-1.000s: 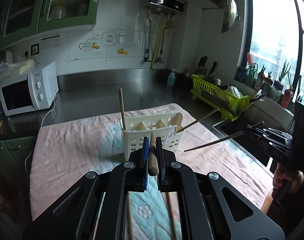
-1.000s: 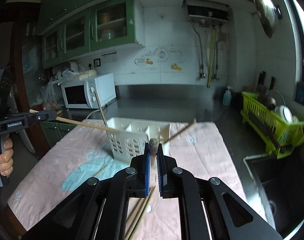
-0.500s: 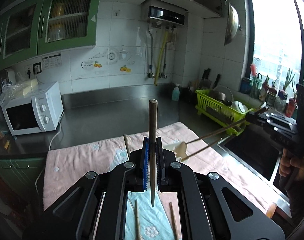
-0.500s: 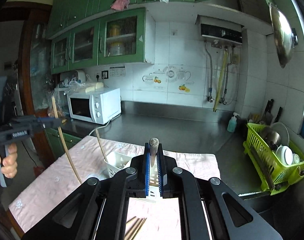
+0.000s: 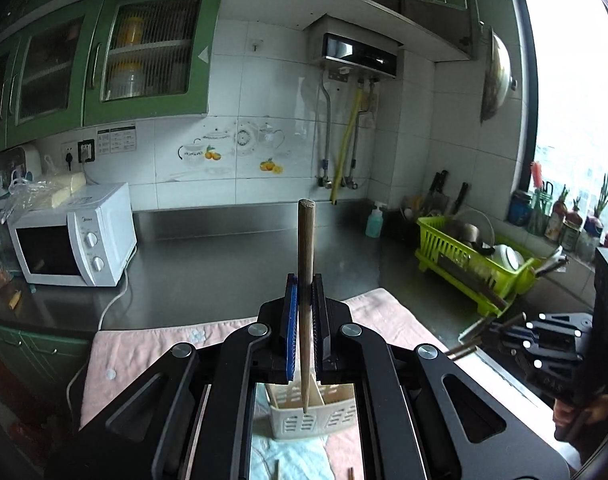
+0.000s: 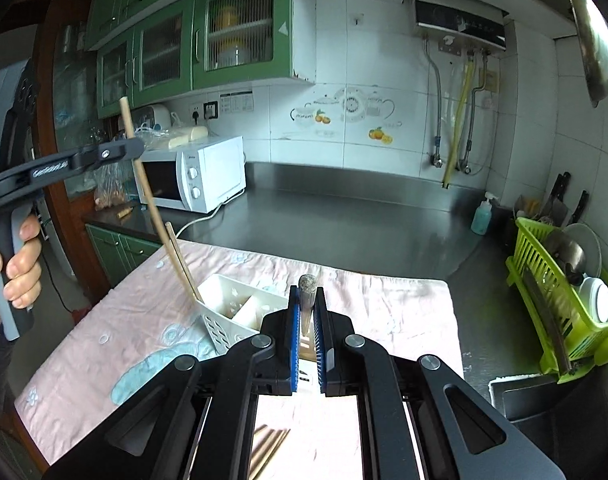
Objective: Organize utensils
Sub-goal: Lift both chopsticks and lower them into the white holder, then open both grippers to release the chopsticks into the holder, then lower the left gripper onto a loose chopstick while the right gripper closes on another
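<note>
My left gripper [image 5: 304, 304] is shut on a wooden chopstick [image 5: 305, 280] held upright, its tip down in the white slotted utensil holder [image 5: 304, 420] below. The right wrist view shows that left gripper [image 6: 132, 148] from the side with the chopstick [image 6: 152, 208] slanting into the holder [image 6: 232, 312], beside another chopstick [image 6: 182, 262] standing in it. My right gripper [image 6: 307, 312] is shut on a wooden chopstick [image 6: 307, 292] above the holder's right side. It also shows in the left wrist view [image 5: 479, 332].
The holder stands on a pink and blue towel [image 6: 383, 304] on a steel counter [image 6: 343, 224]. Loose chopsticks [image 6: 270, 448] lie on the towel near me. A white microwave [image 6: 196, 176] is back left, a green dish rack [image 6: 559, 312] and sink [image 6: 519, 396] at right.
Both grippers have risen and tilted up over the holder. My left chopstick has swung upright with its tip lowered into the holder. The right gripper has moved closer above the holder.
</note>
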`<state>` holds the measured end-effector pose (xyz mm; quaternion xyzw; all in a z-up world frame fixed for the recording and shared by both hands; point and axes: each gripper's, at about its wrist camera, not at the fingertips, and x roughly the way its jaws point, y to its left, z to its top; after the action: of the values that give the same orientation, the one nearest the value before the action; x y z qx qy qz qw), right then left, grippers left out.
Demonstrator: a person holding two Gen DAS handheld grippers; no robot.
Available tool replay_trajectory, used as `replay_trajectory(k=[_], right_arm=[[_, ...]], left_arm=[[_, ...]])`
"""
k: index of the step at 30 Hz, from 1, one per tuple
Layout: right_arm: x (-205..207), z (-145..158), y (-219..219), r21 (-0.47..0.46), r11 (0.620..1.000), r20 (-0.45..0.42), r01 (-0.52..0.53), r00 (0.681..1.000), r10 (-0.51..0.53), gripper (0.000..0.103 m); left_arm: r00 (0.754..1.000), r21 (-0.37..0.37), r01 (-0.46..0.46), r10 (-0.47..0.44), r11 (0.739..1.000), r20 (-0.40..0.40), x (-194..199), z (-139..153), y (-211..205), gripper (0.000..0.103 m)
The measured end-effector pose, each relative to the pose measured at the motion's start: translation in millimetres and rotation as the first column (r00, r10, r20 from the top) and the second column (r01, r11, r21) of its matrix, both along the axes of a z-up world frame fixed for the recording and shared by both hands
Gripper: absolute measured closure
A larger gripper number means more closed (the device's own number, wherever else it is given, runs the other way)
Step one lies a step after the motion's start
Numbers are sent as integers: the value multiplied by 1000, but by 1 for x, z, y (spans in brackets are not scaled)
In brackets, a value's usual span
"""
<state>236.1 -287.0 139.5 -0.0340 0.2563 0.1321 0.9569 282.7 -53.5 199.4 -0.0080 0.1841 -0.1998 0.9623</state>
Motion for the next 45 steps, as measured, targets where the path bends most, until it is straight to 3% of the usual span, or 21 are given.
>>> replay_trajectory(k=[5, 13, 22, 31, 33, 38, 45], right_arm=[[11, -9, 5, -7, 1000, -23, -12, 1000, 12, 97], [27, -25, 9, -27, 999, -85, -27, 996, 24, 97], [33, -28, 7, -15, 1000, -96, -10, 995, 8, 95], [-12, -19, 3, 8, 999, -16, 32, 999, -31, 81], [-27, -24, 5, 14, 999, -12, 33, 999, -33, 78], [-62, -50, 14, 32, 999, -42, 34, 999, -33, 75], [-107, -99, 32, 23, 999, -105, 43, 994, -40, 69]], left_arm=[[1000, 7, -21, 21, 1000, -9, 20, -11, -9, 98], [996, 36, -22, 25, 999, -89, 43, -41, -12, 97], [994, 40, -8, 12, 999, -108, 41, -48, -10, 91], [995, 71, -28, 35, 997, -95, -7, -50, 11, 67], [993, 88, -33, 42, 996, -108, -23, -58, 18, 65], [985, 106, -36, 54, 994, -164, -61, -88, 38, 59], [978, 169, 4, 31, 986, -207, -112, -148, 49, 59]])
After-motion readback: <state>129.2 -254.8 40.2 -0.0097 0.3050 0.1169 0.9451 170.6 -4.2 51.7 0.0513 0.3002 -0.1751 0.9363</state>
